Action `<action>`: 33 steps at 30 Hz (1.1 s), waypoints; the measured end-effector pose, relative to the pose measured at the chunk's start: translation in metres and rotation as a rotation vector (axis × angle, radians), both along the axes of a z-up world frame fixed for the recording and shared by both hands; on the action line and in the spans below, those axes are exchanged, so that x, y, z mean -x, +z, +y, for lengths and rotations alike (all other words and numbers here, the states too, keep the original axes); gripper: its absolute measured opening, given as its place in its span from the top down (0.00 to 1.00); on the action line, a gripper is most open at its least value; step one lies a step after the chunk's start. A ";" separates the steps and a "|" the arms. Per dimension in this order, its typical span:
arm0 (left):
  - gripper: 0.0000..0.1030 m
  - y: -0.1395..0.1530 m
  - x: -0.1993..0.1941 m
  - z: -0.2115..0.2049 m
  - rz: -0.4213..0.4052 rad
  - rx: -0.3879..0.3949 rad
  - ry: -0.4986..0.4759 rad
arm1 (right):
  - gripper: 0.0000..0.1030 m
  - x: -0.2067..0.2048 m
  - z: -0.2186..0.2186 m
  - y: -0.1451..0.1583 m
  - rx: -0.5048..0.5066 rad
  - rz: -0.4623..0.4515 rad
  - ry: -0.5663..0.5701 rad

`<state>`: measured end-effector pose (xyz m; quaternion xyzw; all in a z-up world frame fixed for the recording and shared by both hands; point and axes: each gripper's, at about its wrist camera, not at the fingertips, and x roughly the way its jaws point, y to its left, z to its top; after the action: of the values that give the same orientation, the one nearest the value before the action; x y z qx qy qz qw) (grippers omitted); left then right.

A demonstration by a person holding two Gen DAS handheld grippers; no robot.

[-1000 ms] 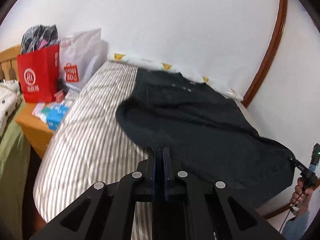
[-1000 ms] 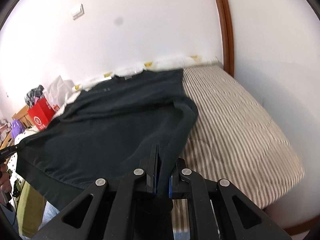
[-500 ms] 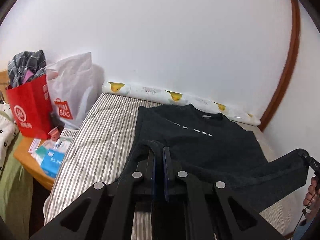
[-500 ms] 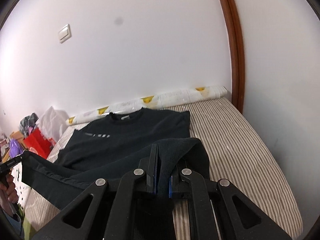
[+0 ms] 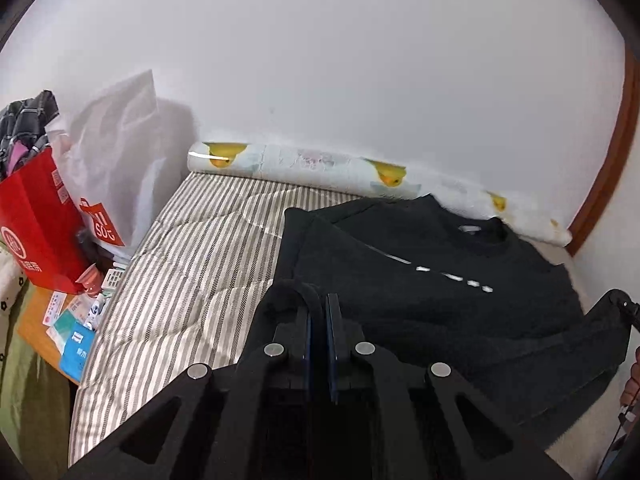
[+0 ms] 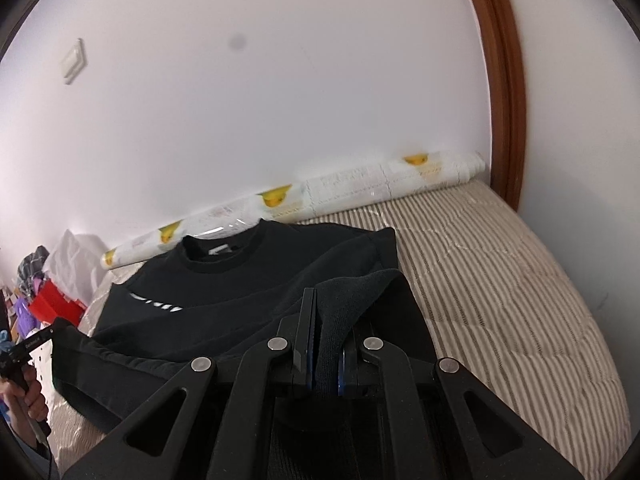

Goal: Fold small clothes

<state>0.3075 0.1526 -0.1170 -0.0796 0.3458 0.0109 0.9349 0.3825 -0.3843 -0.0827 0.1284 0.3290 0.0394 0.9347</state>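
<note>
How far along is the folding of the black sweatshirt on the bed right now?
Partway. Done: the black sweatshirt lies collar toward the wall on the striped bed, sleeves seemingly tucked in. In hand: the left tool and right tool are each shut on a bottom corner, hem raised over the body. Left: lay the hem near the collar, release, and smooth.

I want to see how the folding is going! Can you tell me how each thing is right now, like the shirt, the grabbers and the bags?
black sweatshirt: top flat on the bed, bottom hem lifted and carried over it
left gripper: shut on the hem
right gripper: shut on the hem
striped bed cover: spread flat
duck-print roll: rolled up, lying along the wall
red bag: upright, stuffed with clothes
white bag: upright
</note>
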 end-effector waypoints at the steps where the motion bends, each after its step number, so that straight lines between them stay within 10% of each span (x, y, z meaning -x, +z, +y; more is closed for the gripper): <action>1: 0.94 -0.005 -0.006 -0.001 0.011 -0.010 0.003 | 0.93 -0.007 0.001 -0.006 0.007 0.011 -0.002; 18: 0.92 -0.026 -0.033 -0.006 0.083 -0.051 -0.001 | 0.90 -0.053 0.005 -0.058 0.089 0.153 -0.003; 24: 0.74 -0.016 -0.017 -0.002 0.100 -0.014 -0.013 | 0.58 -0.014 -0.003 -0.040 0.118 0.147 0.011; 33: 0.59 -0.018 0.044 0.000 0.109 0.028 -0.022 | 0.54 0.077 -0.023 -0.038 0.104 0.151 -0.009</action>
<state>0.2631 0.1526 -0.1345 -0.0880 0.3972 0.0000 0.9135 0.3058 -0.4072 -0.1210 0.0839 0.3996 0.0083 0.9128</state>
